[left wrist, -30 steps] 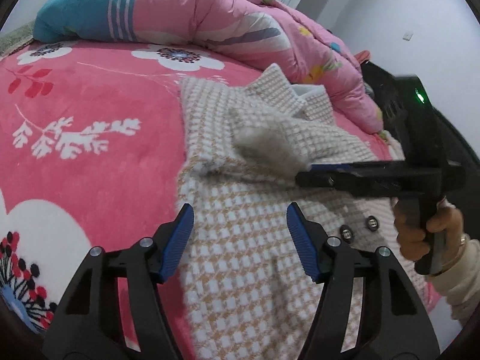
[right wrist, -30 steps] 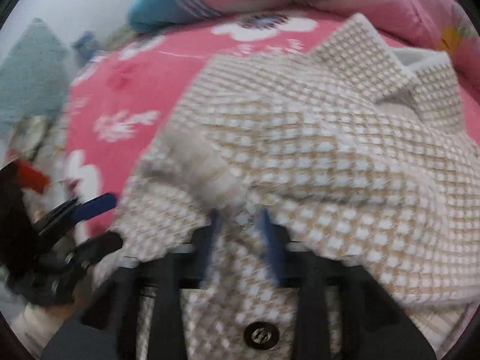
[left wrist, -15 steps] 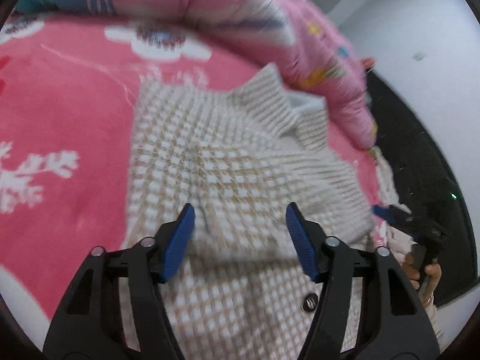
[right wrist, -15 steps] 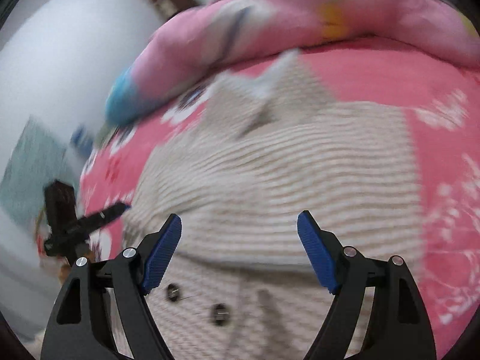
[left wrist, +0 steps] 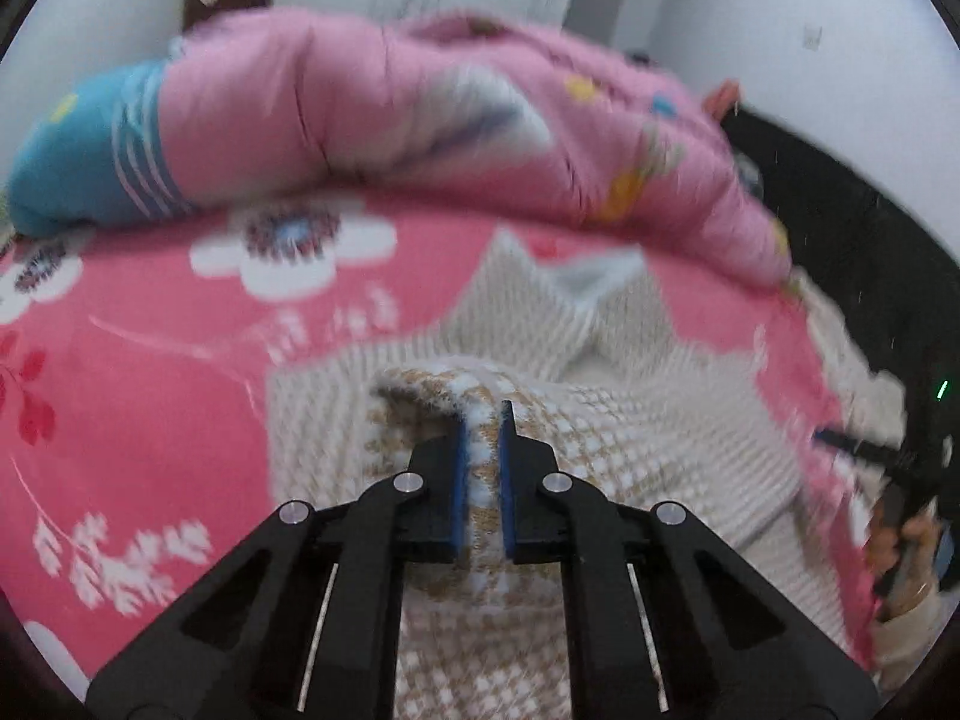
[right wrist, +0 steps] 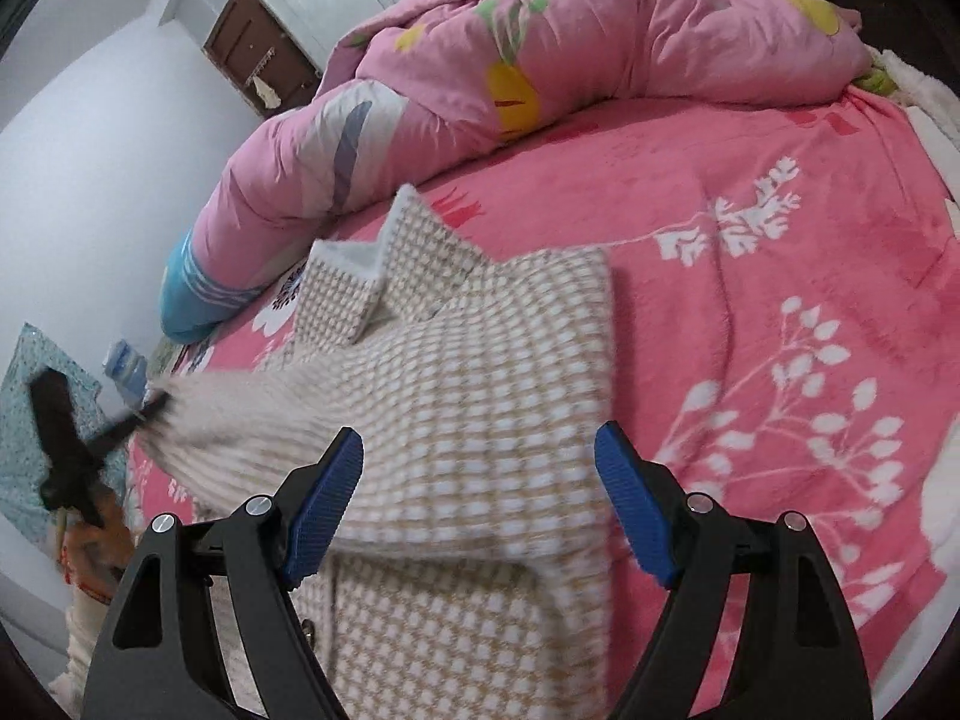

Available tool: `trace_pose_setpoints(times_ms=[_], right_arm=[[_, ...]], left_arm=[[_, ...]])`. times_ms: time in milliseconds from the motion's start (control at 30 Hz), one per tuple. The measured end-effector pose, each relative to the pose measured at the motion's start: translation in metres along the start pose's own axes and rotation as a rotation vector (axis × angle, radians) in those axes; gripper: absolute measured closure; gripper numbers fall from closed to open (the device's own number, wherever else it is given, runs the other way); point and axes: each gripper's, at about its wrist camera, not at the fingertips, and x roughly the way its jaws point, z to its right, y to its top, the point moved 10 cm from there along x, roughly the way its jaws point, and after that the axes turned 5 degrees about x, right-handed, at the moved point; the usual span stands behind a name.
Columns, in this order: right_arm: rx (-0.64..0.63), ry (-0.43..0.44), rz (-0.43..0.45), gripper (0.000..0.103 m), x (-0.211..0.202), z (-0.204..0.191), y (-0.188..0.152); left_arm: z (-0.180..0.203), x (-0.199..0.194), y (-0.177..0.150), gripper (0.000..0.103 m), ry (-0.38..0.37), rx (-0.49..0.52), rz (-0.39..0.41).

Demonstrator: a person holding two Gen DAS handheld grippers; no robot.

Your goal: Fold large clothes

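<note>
A beige-and-white checked coat lies spread on the bed, collar toward the pillows. My left gripper is shut on a raised fold of the coat's sleeve. In the right wrist view that sleeve stretches, blurred, to the left gripper at the far left. Low over the coat's folded body my right gripper stands open, its blue pads clear of the cloth. The right gripper also shows, blurred, at the right edge of the left wrist view.
A pink flowered blanket covers the bed. A rolled pink quilt with a blue end lies along the head of the bed. White walls and a brown door stand behind. A person's hand holds the right gripper.
My left gripper has closed on a fold of the coat's sleeve and risen with it. My right gripper has let go, opened wide and swung off to the coat's other side.
</note>
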Motion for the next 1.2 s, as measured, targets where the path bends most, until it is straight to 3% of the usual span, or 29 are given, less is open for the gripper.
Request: trace_pose_setpoints(times_ms=[67, 200, 267, 433, 533, 600, 667, 733, 800, 867, 900, 933, 1033, 1100, 1200], right_arm=[[-0.009, -0.007, -0.001, 0.025, 0.001, 0.006, -0.002], [-0.028, -0.037, -0.021, 0.025, 0.012, 0.015, -0.010], [-0.025, -0.048, -0.032, 0.025, 0.019, 0.020, -0.012], [-0.081, -0.080, -0.021, 0.025, 0.018, 0.017, -0.005], [-0.151, -0.075, 0.024, 0.025, 0.007, -0.003, 0.006], [-0.206, -0.046, 0.045, 0.025, 0.004, -0.024, 0.010], [-0.255, -0.028, 0.049, 0.025, 0.007, -0.041, 0.011], [-0.314, -0.025, 0.030, 0.025, 0.021, -0.061, 0.007], [-0.361, -0.058, -0.017, 0.026, 0.044, -0.067, 0.001], [-0.381, -0.156, -0.057, 0.026, 0.072, -0.054, -0.002], [-0.371, -0.233, -0.127, 0.025, 0.099, -0.034, -0.008], [-0.336, -0.228, -0.178, 0.024, 0.116, -0.023, -0.014], [-0.291, -0.224, -0.181, 0.024, 0.115, -0.024, -0.007], [-0.303, -0.261, -0.160, 0.024, 0.099, -0.035, -0.004], [-0.309, -0.164, -0.139, 0.024, 0.081, -0.067, -0.006]], left_arm=[[-0.011, -0.001, -0.001, 0.094, 0.054, 0.025, 0.002], [-0.052, 0.046, -0.058, 0.094, 0.121, -0.022, -0.176], [-0.064, 0.058, -0.080, 0.091, 0.103, -0.069, -0.214], [-0.074, 0.031, -0.076, 0.085, 0.070, -0.142, -0.123], [-0.076, 0.000, -0.055, 0.087, 0.078, -0.130, -0.021], [-0.064, -0.010, -0.040, 0.087, 0.032, -0.115, 0.027], [-0.044, -0.006, -0.033, 0.086, -0.032, -0.093, 0.016], [-0.025, 0.015, -0.040, 0.085, -0.066, -0.068, -0.049], [-0.019, 0.046, -0.056, 0.085, -0.014, -0.028, -0.143], [-0.030, 0.079, -0.077, 0.085, 0.075, -0.012, -0.217], [-0.036, 0.086, -0.081, 0.085, 0.090, -0.012, -0.206], [-0.039, 0.087, -0.079, 0.085, 0.085, -0.018, -0.174], [-0.044, 0.080, -0.074, 0.086, 0.060, -0.068, -0.161], [-0.045, 0.065, -0.068, 0.086, 0.095, -0.039, -0.139], [-0.026, 0.048, -0.060, 0.081, 0.057, 0.037, -0.094]])
